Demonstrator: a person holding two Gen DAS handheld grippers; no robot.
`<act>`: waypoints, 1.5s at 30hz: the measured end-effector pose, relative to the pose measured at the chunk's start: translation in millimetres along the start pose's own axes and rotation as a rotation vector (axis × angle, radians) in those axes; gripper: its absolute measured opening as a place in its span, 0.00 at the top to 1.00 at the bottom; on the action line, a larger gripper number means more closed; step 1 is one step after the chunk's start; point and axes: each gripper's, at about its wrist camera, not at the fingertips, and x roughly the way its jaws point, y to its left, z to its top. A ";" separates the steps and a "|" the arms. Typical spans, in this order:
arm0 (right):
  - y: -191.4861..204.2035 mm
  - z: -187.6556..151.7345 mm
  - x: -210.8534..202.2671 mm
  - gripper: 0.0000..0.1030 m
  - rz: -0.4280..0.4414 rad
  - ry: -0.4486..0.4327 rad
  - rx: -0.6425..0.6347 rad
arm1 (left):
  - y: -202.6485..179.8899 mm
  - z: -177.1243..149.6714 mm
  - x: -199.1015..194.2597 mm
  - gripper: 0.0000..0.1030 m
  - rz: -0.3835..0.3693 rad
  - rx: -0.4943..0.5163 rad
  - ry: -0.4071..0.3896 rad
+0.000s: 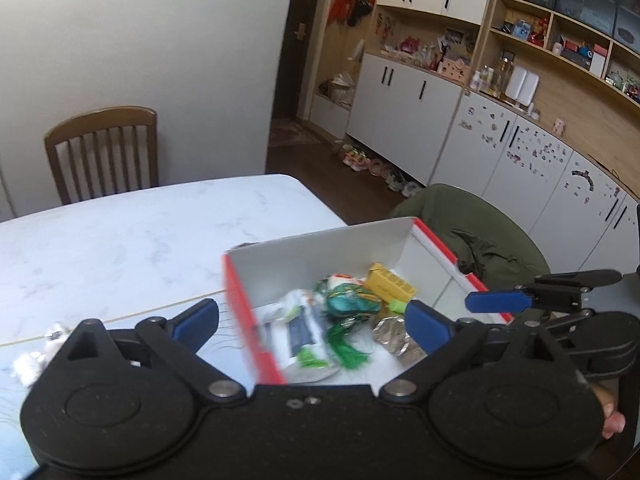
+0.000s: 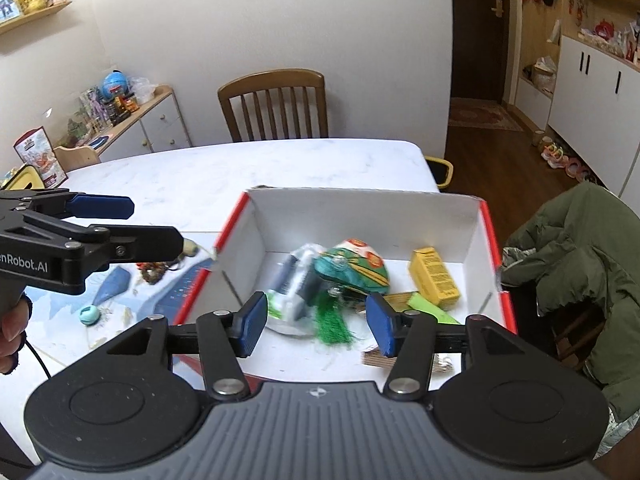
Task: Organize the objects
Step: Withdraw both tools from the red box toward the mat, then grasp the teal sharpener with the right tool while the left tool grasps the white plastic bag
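Right wrist view: box (image 2: pixel 372 216) near right edge of worktop (image 2: pixel 200 172), already holding pouch (image 2: pixel 356 266), yellow carton (image 2: pixel 434 276), tube (image 2: pixel 292 292).
Left tongs (image 1: pixel 308 320): spread wide, empty.
Right tongs (image 2: pixel 316 320): spread, empty, above box.
Loose bits: beads (image 2: pixel 154 270) outside box's left wall.
Handling: probably light, floppy; pinch mid-strand.

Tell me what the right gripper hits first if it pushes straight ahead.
Probably the green tassel and white tube in the box; the right gripper is open, pointing down at them. Depth unclear.
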 end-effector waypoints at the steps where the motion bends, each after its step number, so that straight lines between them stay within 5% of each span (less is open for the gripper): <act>1: 6.7 0.7 -0.3 0.40 0.002 -0.002 -0.002 | 5.3 -1.4 -5.0 0.03 0.007 0.001 -0.005; 12: 88.3 2.8 7.5 0.18 0.062 -0.023 -0.003 | 80.9 -25.9 -52.8 0.00 0.063 -0.016 -0.014; 25: 183.7 -9.0 52.5 0.16 0.111 0.009 -0.002 | 192.1 -59.0 -70.4 0.00 0.188 -0.122 0.008; 32: 231.7 -16.0 88.3 0.16 0.135 0.060 -0.029 | 250.1 -69.8 -52.7 0.00 0.196 -0.204 0.044; 45: 300.8 -39.8 159.9 0.16 0.143 0.187 -0.146 | 301.9 -80.6 10.2 0.01 0.201 -0.271 0.116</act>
